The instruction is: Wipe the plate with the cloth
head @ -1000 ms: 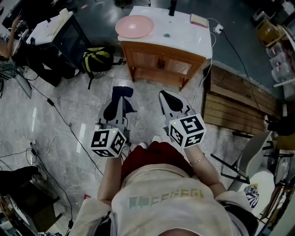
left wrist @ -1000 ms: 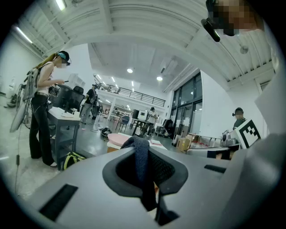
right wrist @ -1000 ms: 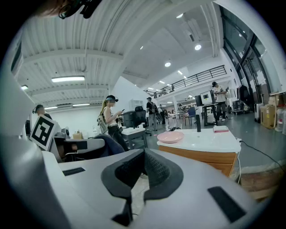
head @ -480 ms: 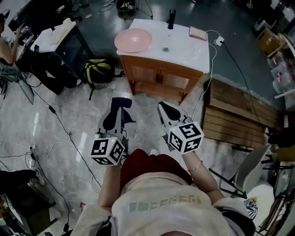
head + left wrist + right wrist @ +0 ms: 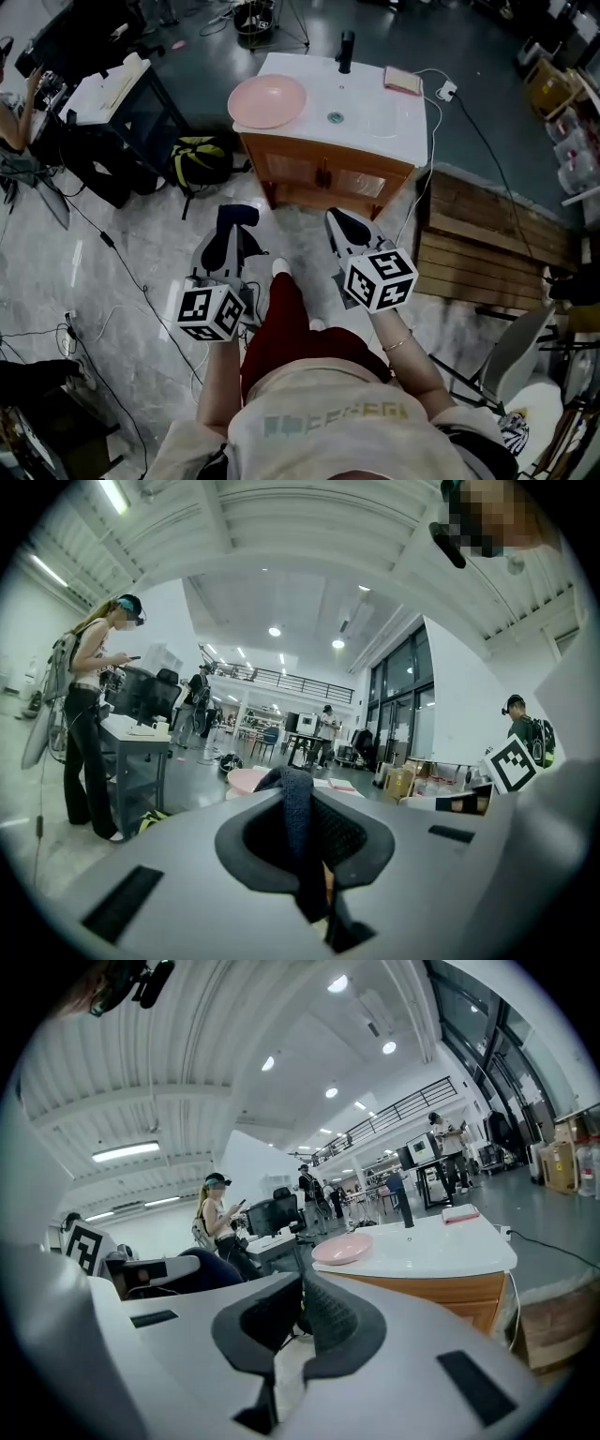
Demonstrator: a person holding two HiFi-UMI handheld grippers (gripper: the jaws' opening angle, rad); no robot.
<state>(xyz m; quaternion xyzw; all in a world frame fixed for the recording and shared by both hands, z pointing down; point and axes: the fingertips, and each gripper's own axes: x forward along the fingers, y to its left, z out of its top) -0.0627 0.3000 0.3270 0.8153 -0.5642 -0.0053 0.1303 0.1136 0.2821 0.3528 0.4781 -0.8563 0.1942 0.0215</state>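
the left gripper [image 5: 300,841] is clamped on a dark blue cloth [image 5: 296,803], a fold of it standing up between the pads and hanging down over them. the right gripper [image 5: 300,1314] has its jaws together with nothing between them. both are held out about level in front of the person, side by side above a pale stone floor [image 5: 141,234], each apart from the other.

the pink plate [image 5: 267,100] sits ahead on the left end of the white top of a wooden sink cabinet [image 5: 323,173], well apart from both grippers; it looks empty.

no wiping has begun: this reads as the approach, cloth in hand. the next move probably calls for closing in on the cabinet, lowering the cloth flat onto the plate's face, and perhaps steadying the rim with the right gripper so the plate doesn't slide on the smooth top.
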